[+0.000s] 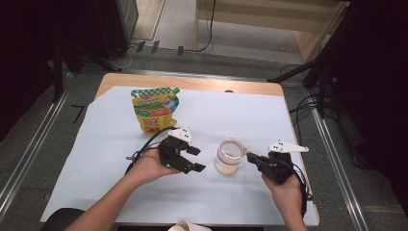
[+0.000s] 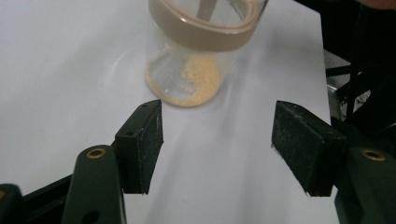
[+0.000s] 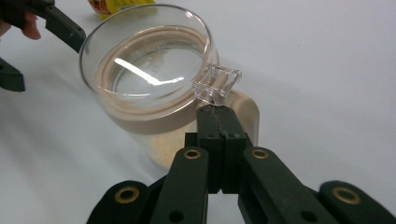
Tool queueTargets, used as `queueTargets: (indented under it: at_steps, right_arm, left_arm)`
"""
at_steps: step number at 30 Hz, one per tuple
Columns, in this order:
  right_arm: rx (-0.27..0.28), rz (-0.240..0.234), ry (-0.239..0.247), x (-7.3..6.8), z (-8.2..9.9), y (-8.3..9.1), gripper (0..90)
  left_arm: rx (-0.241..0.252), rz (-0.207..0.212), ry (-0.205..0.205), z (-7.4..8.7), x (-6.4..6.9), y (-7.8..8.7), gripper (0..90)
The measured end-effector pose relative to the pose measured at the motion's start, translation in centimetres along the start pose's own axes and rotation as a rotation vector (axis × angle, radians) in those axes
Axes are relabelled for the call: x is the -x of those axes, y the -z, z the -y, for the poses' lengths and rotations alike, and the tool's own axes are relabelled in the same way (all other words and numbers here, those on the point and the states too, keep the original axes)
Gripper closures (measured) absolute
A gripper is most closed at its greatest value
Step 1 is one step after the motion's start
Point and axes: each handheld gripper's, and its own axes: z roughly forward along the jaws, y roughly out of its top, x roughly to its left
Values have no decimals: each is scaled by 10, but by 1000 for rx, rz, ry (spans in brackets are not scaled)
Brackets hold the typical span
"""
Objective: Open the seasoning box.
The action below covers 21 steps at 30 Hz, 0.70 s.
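- landmark: glass jar (image 1: pixel 228 157) near the middle of the white sheet (image 1: pixel 96 159), lid (image 3: pixel 149 70) on, a thin layer of yellowish powder (image 2: pixel 196 79) at the bottom.
- risk: right gripper (image 1: pixel 250 158) has its jaws pressed together with their tips at the clear lid tab (image 3: pixel 217 84); cannot tell if they actually pinch it. a pull on so small a tab could slip off, or tip the light jar toward the right.
- risk: nothing braces the jar body, so lifting the lid would likely drag the whole jar and could spill powder.
- left gripper (image 1: pixel 195 159): jaws spread wide, holding nothing, just left of the jar and aimed at its lower half; pads (image 2: pixel 144 144) apart from the glass.
- left hand (image 1: pixel 146 166) comes in from the jar's near left, forearm angled up toward it; right hand (image 1: pixel 284 185) sits to the jar's right, gripper pointing left.
- snack pouch (image 1: pixel 155 108) stands beyond the jar, to its far left, well apart.
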Motion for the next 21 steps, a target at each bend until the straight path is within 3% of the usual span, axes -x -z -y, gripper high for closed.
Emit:
queueTargets:
  at_steps: [5,7,11,17,21]
  right_arm:
    - [-5,-5,-13,4,-2,4,900]
    - [-2,22,14,5,-3,11,900]
    - [3,32,-6,13,-4,11,900]
    - [-28,26,-31,32,-7,-5,900]
    - [-41,17,-28,33,-6,-12,900]
  left_arm:
    - [2,17,18,-7,0,-6,303]
    - [9,16,-2,-10,0,-8,286]
    - [4,21,-17,-22,0,-13,270]
    - [-34,41,-63,-40,-4,-25,190]
    - [-46,47,-105,-47,-7,-36,163]
